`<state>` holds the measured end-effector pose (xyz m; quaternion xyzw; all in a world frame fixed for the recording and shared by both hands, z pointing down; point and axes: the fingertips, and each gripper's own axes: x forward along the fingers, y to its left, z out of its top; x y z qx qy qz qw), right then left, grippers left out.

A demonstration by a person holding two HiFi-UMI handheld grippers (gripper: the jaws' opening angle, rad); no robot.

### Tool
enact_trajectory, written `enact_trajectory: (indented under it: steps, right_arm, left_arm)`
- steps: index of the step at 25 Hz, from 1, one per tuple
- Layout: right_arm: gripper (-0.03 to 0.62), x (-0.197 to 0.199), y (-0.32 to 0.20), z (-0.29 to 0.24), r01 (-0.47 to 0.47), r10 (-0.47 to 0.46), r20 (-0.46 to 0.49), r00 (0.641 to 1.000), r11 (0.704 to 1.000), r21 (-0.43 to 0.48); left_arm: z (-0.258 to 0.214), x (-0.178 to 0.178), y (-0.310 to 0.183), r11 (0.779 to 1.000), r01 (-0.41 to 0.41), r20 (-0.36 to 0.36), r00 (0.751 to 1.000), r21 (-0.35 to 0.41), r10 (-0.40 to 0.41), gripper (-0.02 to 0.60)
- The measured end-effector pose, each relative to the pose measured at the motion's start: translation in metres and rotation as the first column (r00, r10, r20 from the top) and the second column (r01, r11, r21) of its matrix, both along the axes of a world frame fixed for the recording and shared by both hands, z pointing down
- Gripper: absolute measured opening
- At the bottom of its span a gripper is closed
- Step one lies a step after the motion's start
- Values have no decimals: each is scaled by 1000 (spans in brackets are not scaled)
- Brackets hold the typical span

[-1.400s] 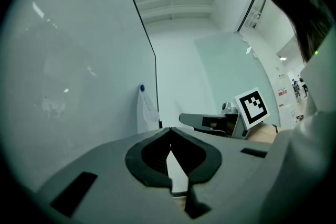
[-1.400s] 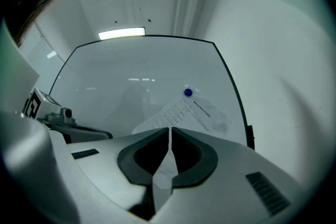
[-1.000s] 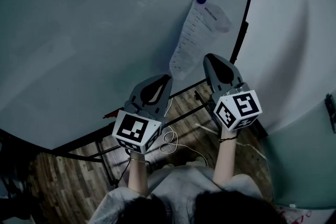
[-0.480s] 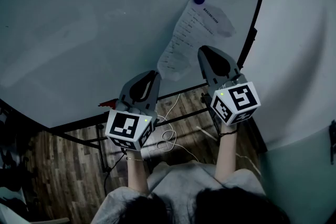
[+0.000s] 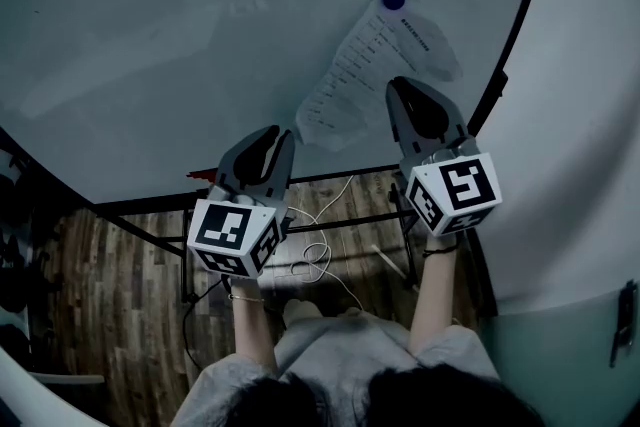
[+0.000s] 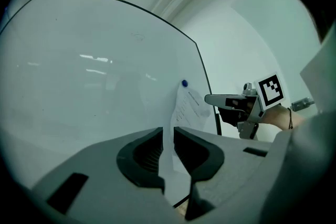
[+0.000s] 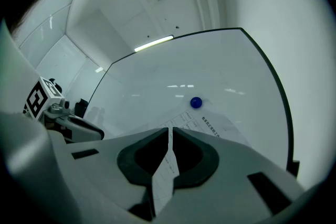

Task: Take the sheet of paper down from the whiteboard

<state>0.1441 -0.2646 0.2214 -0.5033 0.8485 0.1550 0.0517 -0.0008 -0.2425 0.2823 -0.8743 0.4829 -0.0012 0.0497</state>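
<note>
- Paper first: one printed sheet (image 5: 360,75) hangs on the whiteboard (image 5: 180,35), pinned at its top corner by a round blue magnet (image 5: 393,0). The print is too small for us to read.
- From the magnet the sheet slants down and to the left, and its lower part bows away from the board face.
- We read the right gripper (image 5: 397,87) as clamped. In its own view the jaws are pressed together on the sheet's right edge, and a fold of printed paper runs back between them toward the camera.
- We read the left gripper (image 5: 286,135) as pinching too. Its jaws are drawn close with only a narrow slit between them, and a pale strip of the sheet's lower left corner sits in that slit.
- The left gripper is the lower of the two. The right one is higher and nearer the magnet, with the sheet spanning between them.
- A black frame (image 5: 520,15) edges the board on the right, with a pale wall (image 5: 590,115) beyond it.
- Under the board's lower edge we note dark stand bars (image 5: 350,220), a wooden floor (image 5: 120,295) and a loose white cable (image 5: 320,260) lying on it.
- Both of the person's forearms are bare.
</note>
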Motion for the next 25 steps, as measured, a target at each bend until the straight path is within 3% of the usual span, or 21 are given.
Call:
enact_trajectory:
  steps: [14, 22, 25]
  right_arm:
    - [117, 9, -27, -39, -6, 18, -126, 992, 996, 89]
    - [133, 5, -55, -67, -101, 136, -229, 964, 982, 160]
    - [133, 7, -61, -77, -140, 181, -220, 958, 972, 188]
  left_arm:
    - [-12, 20, -20, 999, 40, 22, 999, 23, -40, 122]
    - [-11, 24, -37, 1000, 27, 29, 999, -1, -27, 124]
    - [-7, 29, -41, 1000, 12, 37, 999, -12, -12, 124]
